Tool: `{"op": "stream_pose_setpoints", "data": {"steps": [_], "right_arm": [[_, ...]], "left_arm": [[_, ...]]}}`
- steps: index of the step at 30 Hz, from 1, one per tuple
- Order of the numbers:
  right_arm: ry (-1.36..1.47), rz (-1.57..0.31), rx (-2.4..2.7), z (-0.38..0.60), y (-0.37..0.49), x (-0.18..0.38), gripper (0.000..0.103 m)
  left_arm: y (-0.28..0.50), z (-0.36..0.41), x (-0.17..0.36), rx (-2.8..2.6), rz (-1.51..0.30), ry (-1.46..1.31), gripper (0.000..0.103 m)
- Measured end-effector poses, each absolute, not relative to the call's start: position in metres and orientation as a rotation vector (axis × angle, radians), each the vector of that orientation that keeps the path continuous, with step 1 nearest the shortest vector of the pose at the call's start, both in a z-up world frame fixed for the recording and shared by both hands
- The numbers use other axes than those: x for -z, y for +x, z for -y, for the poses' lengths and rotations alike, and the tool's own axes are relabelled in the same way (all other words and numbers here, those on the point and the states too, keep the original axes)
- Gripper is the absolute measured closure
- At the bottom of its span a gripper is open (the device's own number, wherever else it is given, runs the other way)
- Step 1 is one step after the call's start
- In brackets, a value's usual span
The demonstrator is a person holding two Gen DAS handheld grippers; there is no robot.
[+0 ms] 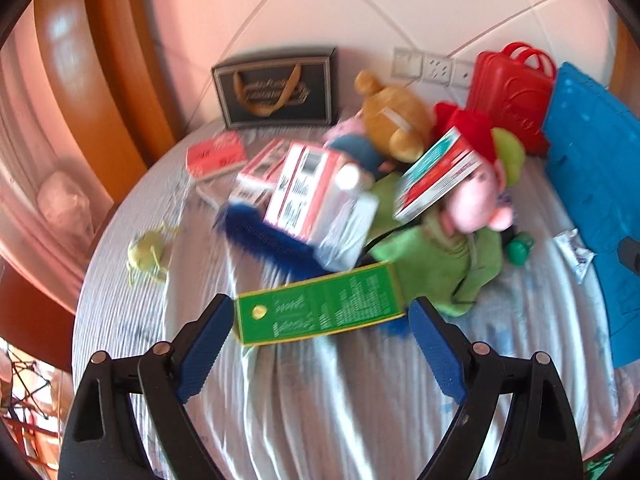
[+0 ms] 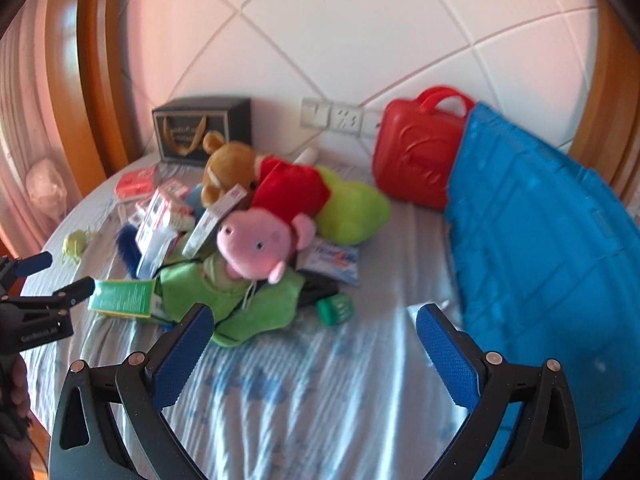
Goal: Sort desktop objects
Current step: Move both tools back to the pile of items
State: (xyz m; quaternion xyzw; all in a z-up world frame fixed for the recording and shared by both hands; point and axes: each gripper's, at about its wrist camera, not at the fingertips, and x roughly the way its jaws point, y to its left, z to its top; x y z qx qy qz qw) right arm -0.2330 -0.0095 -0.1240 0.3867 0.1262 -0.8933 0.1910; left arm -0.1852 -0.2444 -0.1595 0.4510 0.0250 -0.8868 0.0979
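A flat green box [image 1: 320, 304] lies on the pale striped cloth [image 1: 320, 400], just ahead of my left gripper [image 1: 320, 344], which is open with a finger at each end of the box. In the right wrist view the same green box [image 2: 122, 298] sits at the tip of the left gripper [image 2: 60, 278]. My right gripper [image 2: 312, 344] is open over bare cloth, holding nothing. Behind lies a pile: a pink pig plush [image 2: 256, 244] in green clothes, a brown bear plush [image 2: 230, 168], red-and-white cartons [image 1: 320, 200] and a teal-and-red box [image 1: 436, 176].
A blue plastic crate [image 2: 540, 240] leans at the right, with a red plastic case [image 2: 416, 160] beside it. A dark gift bag [image 1: 276, 88] stands against the wall. A small yellow-green toy [image 1: 146, 250], a pink pack [image 1: 216, 156], a blue furry item [image 1: 264, 240] and a small green object [image 2: 336, 310] lie on the cloth.
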Motion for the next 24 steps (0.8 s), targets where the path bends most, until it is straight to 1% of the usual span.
{"op": "stream_pose_setpoints", "data": {"steps": [7, 13, 17, 20, 24], "right_arm": [[1.210, -0.374, 2.388, 0.076, -0.257, 0.185, 0.000], [1.219, -0.397, 2.348, 0.133, -0.279, 0.211, 0.000], [1.242, -0.414, 2.331, 0.160, -0.294, 0.229, 0.000], [1.317, -0.462, 2.267, 0.175, -0.298, 0.252, 0.000], [1.382, -0.502, 2.079, 0.182, -0.261, 0.282, 0.000]], "left_arm": [[-0.193, 0.279, 0.227, 2.541, -0.112, 1.528, 0.013], [-0.203, 0.301, 0.265, 2.498, -0.109, 1.629, 0.013], [-0.209, 0.323, 0.273, 2.468, -0.108, 1.621, 0.013], [-0.213, 0.342, 0.271, 2.433, -0.118, 1.576, 0.013], [-0.214, 0.361, 0.258, 2.407, -0.195, 1.498, 0.013]]}}
